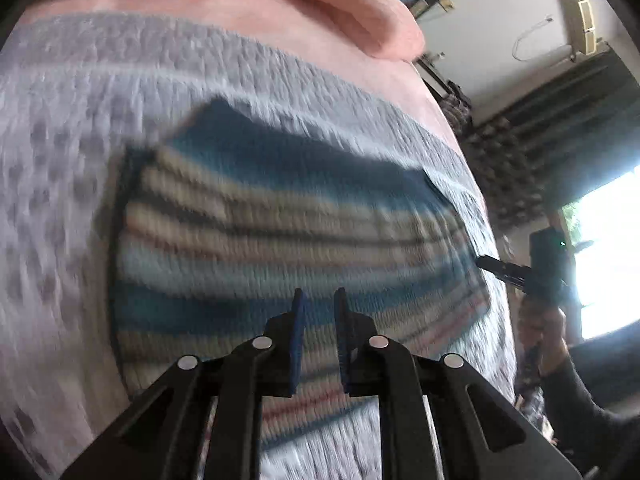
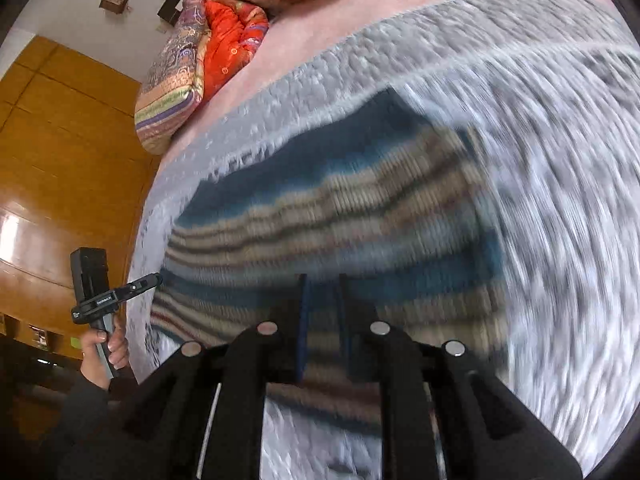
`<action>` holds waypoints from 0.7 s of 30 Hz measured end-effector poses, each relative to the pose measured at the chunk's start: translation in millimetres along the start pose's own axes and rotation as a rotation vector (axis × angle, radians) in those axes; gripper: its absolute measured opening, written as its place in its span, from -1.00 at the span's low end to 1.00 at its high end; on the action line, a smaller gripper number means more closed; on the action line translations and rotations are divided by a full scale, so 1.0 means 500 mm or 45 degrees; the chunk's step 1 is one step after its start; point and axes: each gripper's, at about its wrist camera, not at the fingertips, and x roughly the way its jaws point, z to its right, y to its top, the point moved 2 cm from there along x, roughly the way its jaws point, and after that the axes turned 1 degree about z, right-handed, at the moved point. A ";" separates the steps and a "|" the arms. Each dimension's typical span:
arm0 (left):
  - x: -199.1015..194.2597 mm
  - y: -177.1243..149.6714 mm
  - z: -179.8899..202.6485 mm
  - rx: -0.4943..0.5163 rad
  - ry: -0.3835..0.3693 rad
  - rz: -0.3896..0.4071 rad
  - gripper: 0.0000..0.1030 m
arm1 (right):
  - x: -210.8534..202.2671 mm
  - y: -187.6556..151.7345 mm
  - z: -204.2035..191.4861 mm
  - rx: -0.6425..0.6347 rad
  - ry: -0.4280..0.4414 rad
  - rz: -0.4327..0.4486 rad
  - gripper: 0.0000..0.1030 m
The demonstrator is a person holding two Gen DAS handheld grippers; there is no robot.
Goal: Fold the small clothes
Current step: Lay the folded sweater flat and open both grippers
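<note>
On the bed, over a grey textured blanket (image 1: pixel 60 152), lay the striped knit garment (image 1: pixel 280 216), folded into a rough rectangle of blue, beige and cream bands, close to the blanket's near edge. We held the left gripper (image 1: pixel 319 300) just above the garment's near part, its fingers a little apart and pinching nothing. The right gripper (image 2: pixel 323 284) hovered likewise over the near stripes, fingers narrowly parted and empty (both views were blurred). Each gripper showed in the other's view, held in a hand (image 2: pixel 105 346) just off opposite ends of the garment. A pink quilt (image 1: pixel 352 12) and a patterned orange bundle (image 2: pixel 192 60) sat toward the bed's far edge.
</note>
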 end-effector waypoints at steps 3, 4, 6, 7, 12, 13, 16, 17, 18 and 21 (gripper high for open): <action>0.041 -0.046 -0.049 -0.047 0.130 -0.070 -0.76 | 0.030 -0.066 0.049 0.016 -0.130 -0.053 -0.88; 0.042 -0.060 -0.068 -0.069 0.114 -0.070 -0.78 | 0.035 -0.068 0.057 0.012 -0.128 -0.054 -0.95; 0.032 -0.063 -0.079 -0.138 0.067 -0.033 -0.82 | 0.024 -0.072 0.056 0.032 -0.117 -0.037 -0.84; 0.011 -0.066 -0.069 -0.146 0.015 0.002 -0.67 | 0.007 -0.074 0.047 0.045 -0.099 -0.025 -0.78; -0.026 -0.108 -0.043 -0.097 -0.003 0.042 -0.54 | -0.066 -0.108 0.065 0.065 -0.125 0.009 -0.67; -0.010 -0.119 -0.070 -0.115 0.085 0.006 -0.54 | -0.057 -0.117 0.094 0.087 -0.188 -0.017 -0.75; 0.009 -0.126 -0.115 -0.175 0.103 -0.019 -0.88 | -0.062 -0.127 0.103 0.087 -0.256 -0.007 -0.84; -0.002 -0.122 -0.119 -0.218 0.054 -0.018 -0.74 | -0.073 -0.124 0.091 0.072 -0.278 0.009 -0.70; -0.014 -0.116 -0.118 -0.234 -0.001 -0.012 -0.53 | -0.090 -0.120 0.059 0.008 -0.323 0.045 -0.49; -0.080 -0.101 -0.111 -0.218 -0.081 0.045 0.33 | -0.104 -0.140 -0.050 -0.283 -0.502 0.111 -0.14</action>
